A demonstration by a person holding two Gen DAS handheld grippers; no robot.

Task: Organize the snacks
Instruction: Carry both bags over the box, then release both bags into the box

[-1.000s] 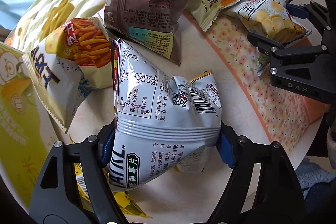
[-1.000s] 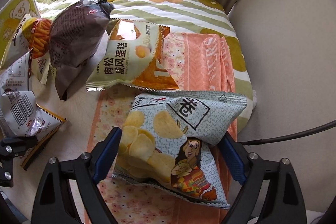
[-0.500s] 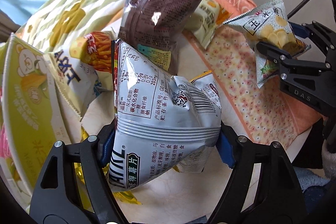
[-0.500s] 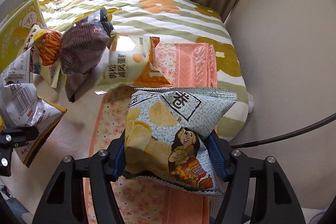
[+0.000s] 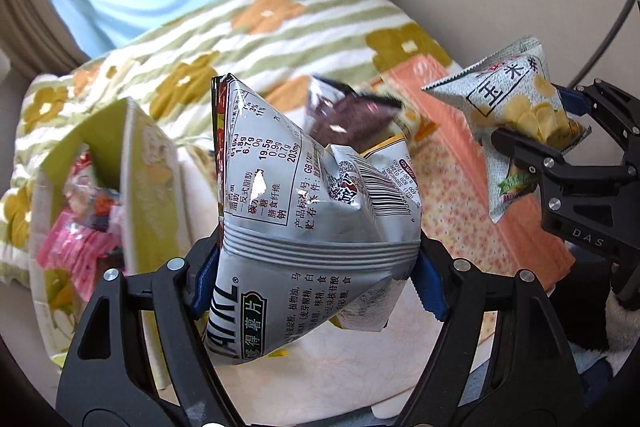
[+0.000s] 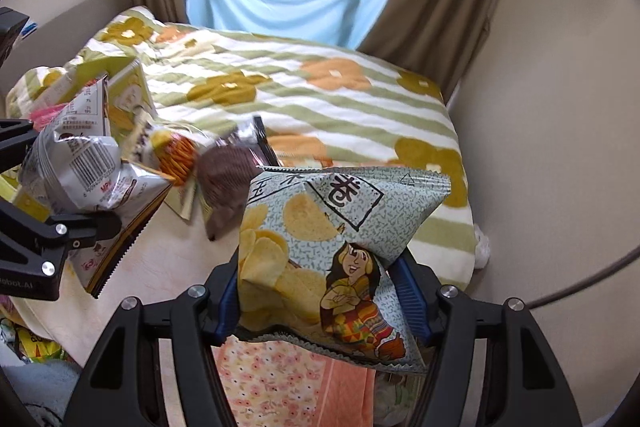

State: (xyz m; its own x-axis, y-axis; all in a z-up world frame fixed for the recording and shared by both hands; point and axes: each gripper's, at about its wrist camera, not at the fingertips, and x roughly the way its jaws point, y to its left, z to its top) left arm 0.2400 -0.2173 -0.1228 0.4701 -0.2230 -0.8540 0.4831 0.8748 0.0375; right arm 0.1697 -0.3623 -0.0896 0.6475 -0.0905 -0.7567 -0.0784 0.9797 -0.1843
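Both hands are mid-carry, each with one bag lifted clear of the pale tabletop (image 6: pixel 168 251).

Largest first: one open yellow-green cardboard box (image 5: pixel 140 163), up and to the left of the left claw (image 5: pixel 316 267), with pink wrappers inside — probably the destination. That claw is clenched on one silver foil crisp bag (image 5: pixel 304 195). The right claw (image 6: pixel 320 291) grips one pale green speckled crisp bag with a cartoon woman (image 6: pixel 332 247).

Beyond both lie one dark brown foil packet (image 6: pixel 228 179) and one orange-stick snack bag (image 6: pixel 176 155); blur may hide others.

Next move, I judge: swing the silver bag over the box's mouth and let go — then the green one.
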